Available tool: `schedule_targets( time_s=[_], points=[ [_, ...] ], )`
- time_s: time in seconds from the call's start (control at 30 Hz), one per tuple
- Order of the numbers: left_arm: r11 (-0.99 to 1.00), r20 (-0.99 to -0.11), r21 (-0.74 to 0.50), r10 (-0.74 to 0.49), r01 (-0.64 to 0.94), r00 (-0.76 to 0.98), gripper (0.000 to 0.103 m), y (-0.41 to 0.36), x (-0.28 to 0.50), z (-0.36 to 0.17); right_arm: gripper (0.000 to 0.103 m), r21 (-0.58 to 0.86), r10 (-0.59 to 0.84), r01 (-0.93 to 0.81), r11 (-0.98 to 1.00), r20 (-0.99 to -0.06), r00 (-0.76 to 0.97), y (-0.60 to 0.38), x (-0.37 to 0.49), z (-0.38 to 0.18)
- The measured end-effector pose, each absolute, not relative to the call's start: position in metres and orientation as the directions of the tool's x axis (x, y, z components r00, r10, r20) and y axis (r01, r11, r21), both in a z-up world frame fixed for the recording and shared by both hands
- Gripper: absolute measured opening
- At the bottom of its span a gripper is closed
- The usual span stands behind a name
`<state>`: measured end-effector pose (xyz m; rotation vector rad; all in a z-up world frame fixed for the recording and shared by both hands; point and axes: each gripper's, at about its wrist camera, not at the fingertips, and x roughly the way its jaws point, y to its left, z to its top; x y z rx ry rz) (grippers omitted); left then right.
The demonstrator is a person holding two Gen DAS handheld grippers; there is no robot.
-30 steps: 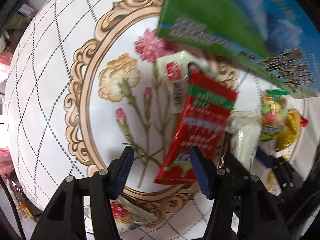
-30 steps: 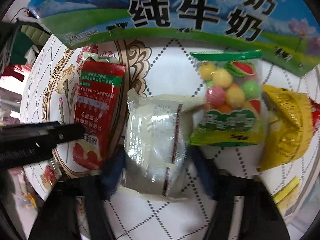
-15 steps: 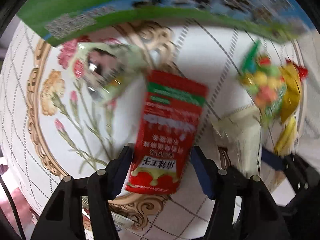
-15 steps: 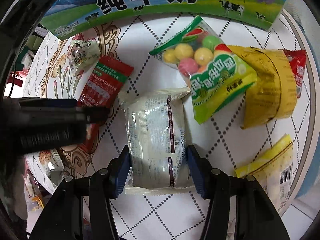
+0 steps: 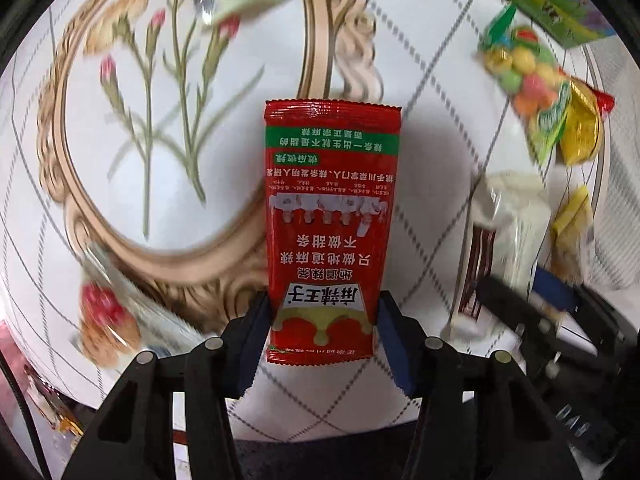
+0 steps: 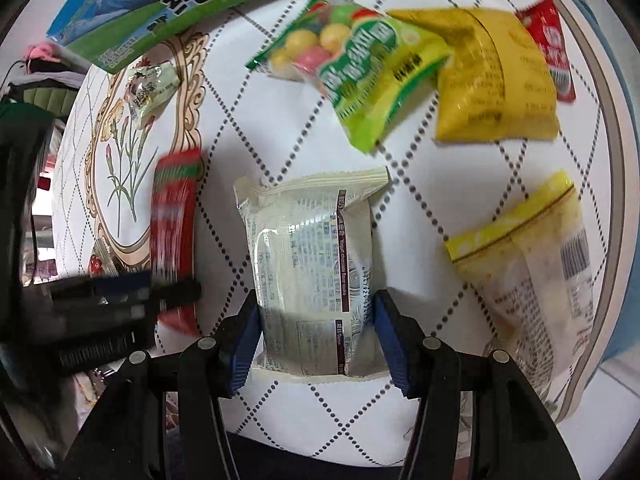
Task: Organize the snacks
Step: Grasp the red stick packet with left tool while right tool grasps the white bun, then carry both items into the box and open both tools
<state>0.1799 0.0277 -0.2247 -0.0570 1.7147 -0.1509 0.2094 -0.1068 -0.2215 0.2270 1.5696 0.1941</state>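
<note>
My left gripper (image 5: pixel 322 306) holds a red snack packet (image 5: pixel 330 200) by its lower end; its jaws are closing and the blue pads press on both edges. The packet hangs just above the white patterned table (image 5: pixel 432 100) and casts a shadow on it. My right gripper (image 6: pixel 316 306) is shut on a cream-white wrapped packet (image 6: pixel 310 248), gripped at its lower sides. In the right wrist view the red snack packet (image 6: pixel 174 216) and left gripper (image 6: pixel 120 292) are blurred at the left. In the left wrist view the cream-white packet (image 5: pixel 508 232) is at the right.
A green bag of coloured candy balls (image 6: pixel 360 76), a yellow bag (image 6: pixel 492 76), a small red packet (image 6: pixel 550 48) and a yellow-and-clear bag (image 6: pixel 532 248) lie on the right of the table. A milk carton box (image 6: pixel 168 8) stands at the back. A small pale-green packet (image 6: pixel 150 88) lies on the flower print.
Both grippers have carried their packets across the table; the milk box has slid toward the top edges. The left pads have drawn in against the red packet.
</note>
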Motion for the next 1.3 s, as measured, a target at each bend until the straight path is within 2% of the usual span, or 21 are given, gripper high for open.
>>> schedule_targets(
  time_s=[0.13, 0.33, 0.47, 0.6, 0.73, 0.77, 0.8, 0.9, 0.97, 1.13, 1.3],
  points=[
    [0.990, -0.977, -0.142, -0.141, -0.003, -0.158, 0.054, 0.037, 0.185, -0.229, 0.059, 0.282, 0.284, 0.058, 0.958, -0.958, -0.024, -0.111, 0.211, -0.227],
    [0.994, -0.987, -0.104, -0.098, 0.040, -0.124, 0.056, 0.014, 0.214, -0.226, 0.061, 0.293, 0.295, 0.074, 0.953, -0.955, -0.027, -0.103, 0.220, -0.231],
    [0.994, -0.983, -0.112, -0.107, 0.022, -0.149, 0.063, 0.003, 0.232, -0.232, 0.065, 0.285, 0.288, 0.078, 0.955, -0.957, -0.034, -0.102, 0.222, -0.233],
    [0.988, -0.980, -0.155, -0.156, -0.018, -0.122, 0.063, 0.016, 0.244, -0.222, 0.066, 0.291, 0.295, 0.082, 0.953, -0.955, -0.031, -0.102, 0.222, -0.233],
    [0.990, -0.985, -0.134, -0.137, -0.036, -0.105, 0.062, 0.013, 0.262, -0.219, 0.066, 0.276, 0.279, 0.079, 0.958, -0.960, -0.026, -0.094, 0.225, -0.239],
    [0.991, -0.987, -0.128, -0.131, -0.034, -0.092, 0.061, 0.012, 0.263, -0.219, 0.066, 0.264, 0.266, 0.071, 0.962, -0.964, -0.015, -0.091, 0.226, -0.240],
    [0.993, -0.990, -0.119, -0.120, -0.028, -0.075, 0.053, 0.013, 0.263, -0.217, 0.066, 0.252, 0.253, 0.063, 0.966, -0.968, -0.002, -0.087, 0.228, -0.242],
    [0.994, -0.993, -0.105, -0.105, -0.004, -0.058, 0.046, 0.007, 0.256, -0.216, 0.061, 0.215, 0.214, 0.050, 0.975, -0.976, 0.026, -0.077, 0.232, -0.244],
    [0.995, -0.993, -0.104, -0.104, -0.003, -0.063, 0.045, 0.007, 0.245, -0.213, 0.058, 0.204, 0.202, 0.035, 0.978, -0.978, 0.042, -0.075, 0.234, -0.243],
    [0.994, -0.992, -0.109, -0.109, -0.016, -0.058, 0.044, 0.014, 0.233, -0.210, 0.057, 0.216, 0.215, 0.006, 0.976, -0.975, 0.046, -0.074, 0.234, -0.236],
    [0.988, -0.988, -0.154, -0.154, -0.003, 0.004, 0.043, 0.018, 0.234, -0.173, 0.057, 0.288, 0.289, -0.016, 0.957, -0.956, 0.061, -0.076, 0.232, -0.202]
  ],
)
